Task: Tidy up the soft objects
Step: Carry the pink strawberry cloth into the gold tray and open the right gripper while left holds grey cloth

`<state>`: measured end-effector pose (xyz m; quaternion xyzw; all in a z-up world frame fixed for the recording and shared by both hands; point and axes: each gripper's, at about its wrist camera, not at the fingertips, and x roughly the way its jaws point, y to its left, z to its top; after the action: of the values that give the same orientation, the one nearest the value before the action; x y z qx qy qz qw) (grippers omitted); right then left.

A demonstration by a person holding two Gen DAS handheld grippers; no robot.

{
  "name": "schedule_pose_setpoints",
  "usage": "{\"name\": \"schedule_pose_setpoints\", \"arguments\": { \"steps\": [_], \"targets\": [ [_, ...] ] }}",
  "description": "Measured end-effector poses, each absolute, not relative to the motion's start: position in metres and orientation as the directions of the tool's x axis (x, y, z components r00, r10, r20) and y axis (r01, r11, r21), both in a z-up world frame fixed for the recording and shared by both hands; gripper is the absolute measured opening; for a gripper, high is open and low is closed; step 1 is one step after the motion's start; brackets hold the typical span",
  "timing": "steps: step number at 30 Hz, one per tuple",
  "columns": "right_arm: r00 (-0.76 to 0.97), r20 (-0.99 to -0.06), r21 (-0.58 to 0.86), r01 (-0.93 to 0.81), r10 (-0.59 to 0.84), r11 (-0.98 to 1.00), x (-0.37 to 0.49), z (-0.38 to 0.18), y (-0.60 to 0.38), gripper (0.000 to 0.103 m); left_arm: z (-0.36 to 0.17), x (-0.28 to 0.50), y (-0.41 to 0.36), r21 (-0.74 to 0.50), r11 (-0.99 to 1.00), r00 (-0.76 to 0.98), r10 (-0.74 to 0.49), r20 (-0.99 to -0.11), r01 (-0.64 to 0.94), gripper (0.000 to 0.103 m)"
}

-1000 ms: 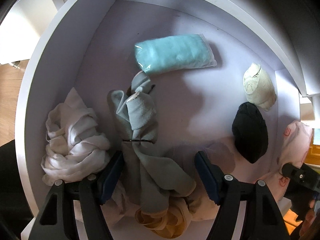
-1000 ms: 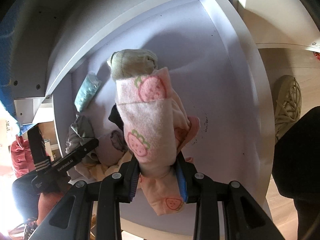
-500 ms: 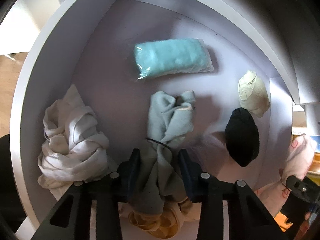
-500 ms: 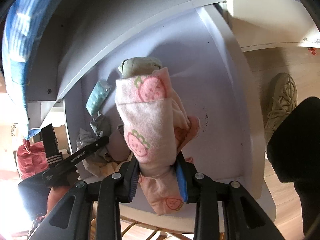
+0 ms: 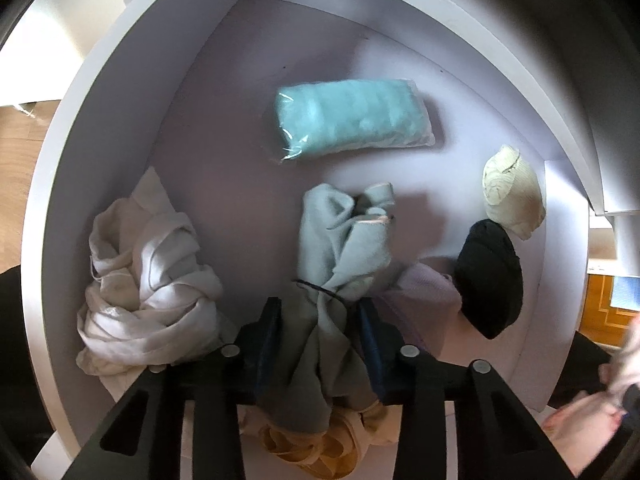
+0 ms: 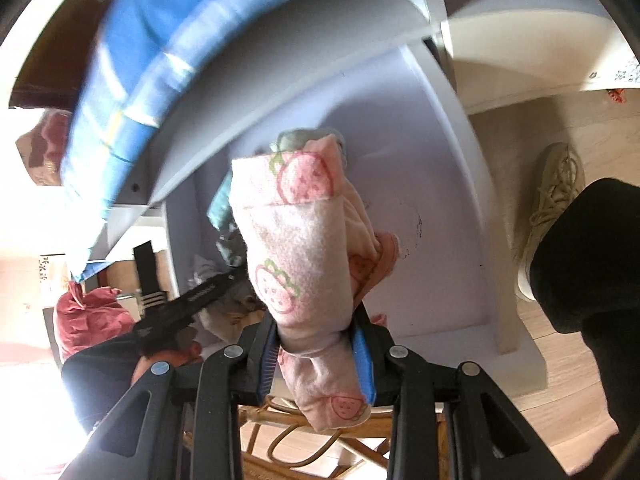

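Note:
Inside a white drawer, my left gripper is shut on a pale grey-green cloth tied with a dark band; its blue pads squeeze the bundle just below the band. Around it lie a teal pack in clear wrap, a white crumpled cloth, a cream sock ball, a black sock ball, a lilac cloth and a yellow cloth. My right gripper is shut on a rolled pink strawberry-print cloth, held above the drawer.
A blue fabric item lies on the top above the drawer. A person's beige shoe and dark trouser leg stand on the wooden floor to the right. A red bag and a rattan frame sit lower left.
My left gripper went from open around the grey-green cloth to shut on it and shifted it right. My right gripper has risen with the pink cloth, away from the drawer.

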<state>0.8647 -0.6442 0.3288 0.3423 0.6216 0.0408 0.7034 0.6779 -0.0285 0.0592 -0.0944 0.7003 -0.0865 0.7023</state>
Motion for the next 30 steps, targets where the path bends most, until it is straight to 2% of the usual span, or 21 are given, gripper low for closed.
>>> {"name": "schedule_pose_setpoints", "arguments": {
  "steps": [16,30],
  "targets": [
    [0.355,-0.824,0.547,0.293,0.442,0.784,0.883,0.441,-0.664,0.032,0.056,0.682,-0.042,-0.239,0.971,-0.007,-0.239,-0.971,-0.004,0.036],
    [0.412,-0.823,0.506,0.219,0.391,0.834,0.904,0.503,-0.663,0.032,0.061,0.680,-0.047,-0.218,0.976,0.002,-0.218,-0.976,-0.017,0.035]
  ]
}}
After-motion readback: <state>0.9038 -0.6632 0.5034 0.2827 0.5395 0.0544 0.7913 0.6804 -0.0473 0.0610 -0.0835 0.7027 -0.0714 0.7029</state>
